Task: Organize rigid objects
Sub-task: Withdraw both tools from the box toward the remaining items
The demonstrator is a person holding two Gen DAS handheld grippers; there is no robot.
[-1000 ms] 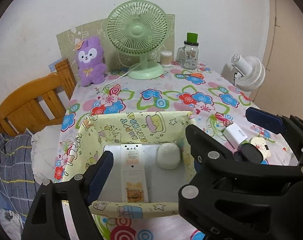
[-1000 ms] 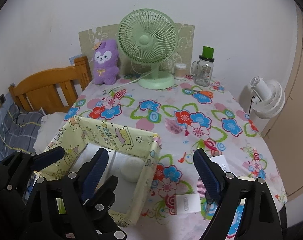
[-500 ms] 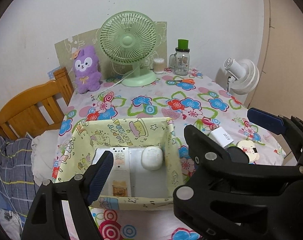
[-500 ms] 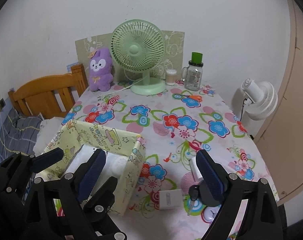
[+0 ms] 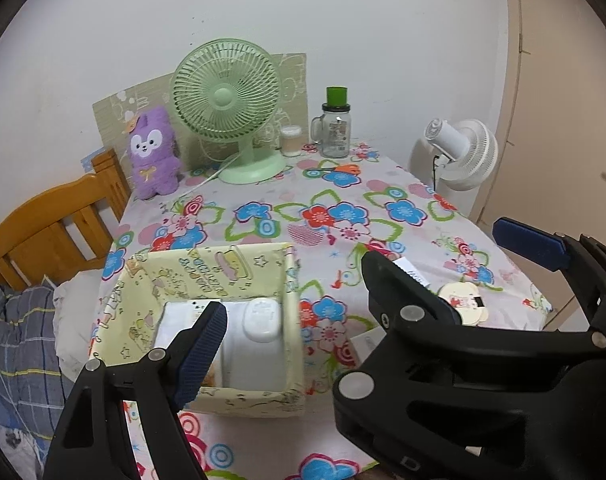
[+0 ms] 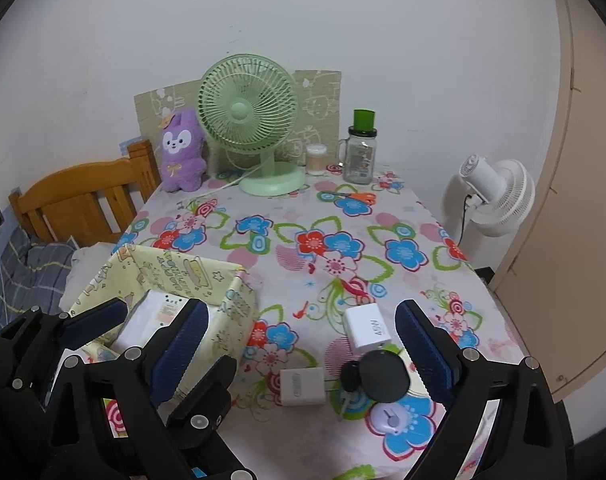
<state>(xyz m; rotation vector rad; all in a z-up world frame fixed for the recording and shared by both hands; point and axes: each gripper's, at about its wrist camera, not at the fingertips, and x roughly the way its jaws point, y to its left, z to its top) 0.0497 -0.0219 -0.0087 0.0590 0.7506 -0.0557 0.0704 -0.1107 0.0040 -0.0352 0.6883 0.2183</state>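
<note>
A yellow fabric box holds a white mouse; a white charger, black disc and white card lie flat beside it.

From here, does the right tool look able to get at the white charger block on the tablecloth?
Probably yes. The right tool is open, and the white charger block lies uncovered between and just ahead of its fingers, with only the black round object nearer.

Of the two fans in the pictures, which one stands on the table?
The green fan stands on the flowered table, at its far edge by the wall. The white fan stands beside the table, past its right edge.
</note>
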